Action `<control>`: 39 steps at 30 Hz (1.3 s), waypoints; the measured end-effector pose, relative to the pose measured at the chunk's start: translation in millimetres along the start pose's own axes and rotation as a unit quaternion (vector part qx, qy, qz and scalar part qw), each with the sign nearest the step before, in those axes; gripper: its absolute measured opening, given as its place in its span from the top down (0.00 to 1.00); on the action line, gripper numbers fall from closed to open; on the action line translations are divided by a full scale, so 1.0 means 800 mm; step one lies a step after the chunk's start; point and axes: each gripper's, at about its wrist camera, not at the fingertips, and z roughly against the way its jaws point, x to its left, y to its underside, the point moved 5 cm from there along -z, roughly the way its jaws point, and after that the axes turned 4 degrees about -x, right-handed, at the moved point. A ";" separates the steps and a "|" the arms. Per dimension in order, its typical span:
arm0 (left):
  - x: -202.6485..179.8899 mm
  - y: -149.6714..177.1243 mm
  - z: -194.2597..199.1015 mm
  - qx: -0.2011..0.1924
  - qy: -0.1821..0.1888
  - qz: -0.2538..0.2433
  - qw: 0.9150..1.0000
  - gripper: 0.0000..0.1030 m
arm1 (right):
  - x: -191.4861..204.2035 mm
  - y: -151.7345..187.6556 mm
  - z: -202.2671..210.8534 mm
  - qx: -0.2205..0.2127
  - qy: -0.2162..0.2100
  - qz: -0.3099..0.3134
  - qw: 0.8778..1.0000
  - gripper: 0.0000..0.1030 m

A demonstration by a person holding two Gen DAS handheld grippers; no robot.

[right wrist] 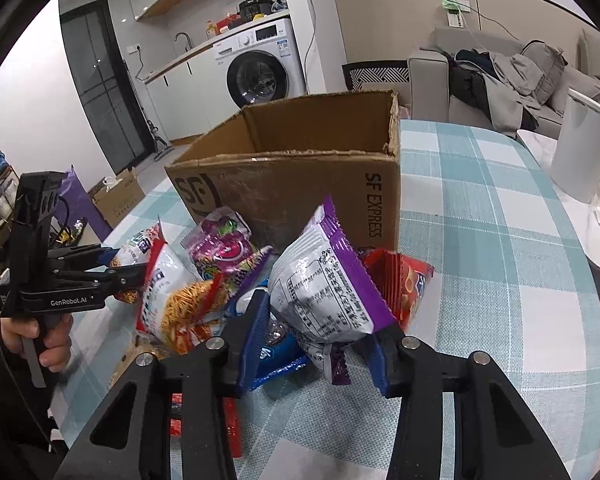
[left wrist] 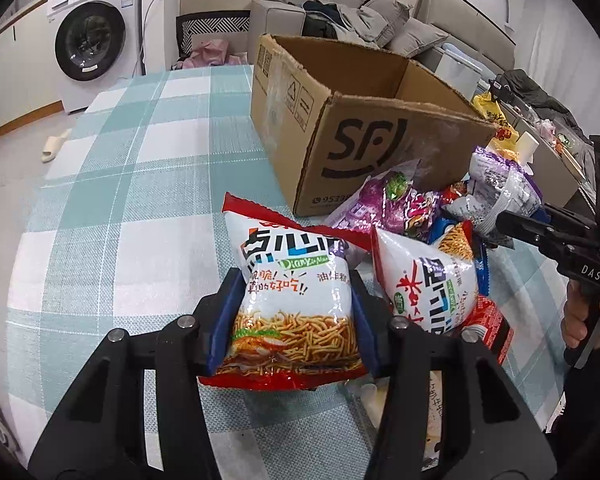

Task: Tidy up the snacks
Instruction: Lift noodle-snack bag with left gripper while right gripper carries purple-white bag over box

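My left gripper (left wrist: 296, 304) is shut on a white and red noodle snack bag (left wrist: 292, 292), held over the checked tablecloth (left wrist: 140, 200). My right gripper (right wrist: 320, 328) is shut on a purple and white snack bag (right wrist: 324, 280), lifted above the pile. The open SF cardboard box (left wrist: 364, 120) stands behind the pile; it also shows in the right wrist view (right wrist: 300, 184). A second noodle bag (left wrist: 432, 280), a purple candy bag (right wrist: 224, 244), a red bag (right wrist: 400, 280) and a blue packet (right wrist: 276, 356) lie in the pile.
A white cylinder (right wrist: 580, 148) stands on the table's right side. A sofa with clothes (right wrist: 500, 76) and a washing machine (right wrist: 260, 68) are behind the table. More snack bags (left wrist: 496, 120) lie beyond the box.
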 end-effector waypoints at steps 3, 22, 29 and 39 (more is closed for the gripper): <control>-0.001 -0.006 0.009 -0.012 0.000 0.000 1.000 0.54 | 0.001 -0.003 0.006 -0.009 -0.007 -0.001 1.000 0.60; -0.017 -0.025 0.069 -0.074 0.013 0.002 0.997 0.54 | 0.016 -0.020 0.038 -0.060 -0.042 -0.014 0.997 0.60; -0.024 -0.032 0.079 -0.090 0.016 0.000 0.996 0.54 | 0.019 -0.028 0.052 -0.081 -0.045 -0.019 0.995 0.60; -0.035 -0.048 0.093 -0.114 0.011 -0.008 0.993 0.54 | 0.026 -0.040 0.068 -0.102 -0.047 -0.026 0.993 0.60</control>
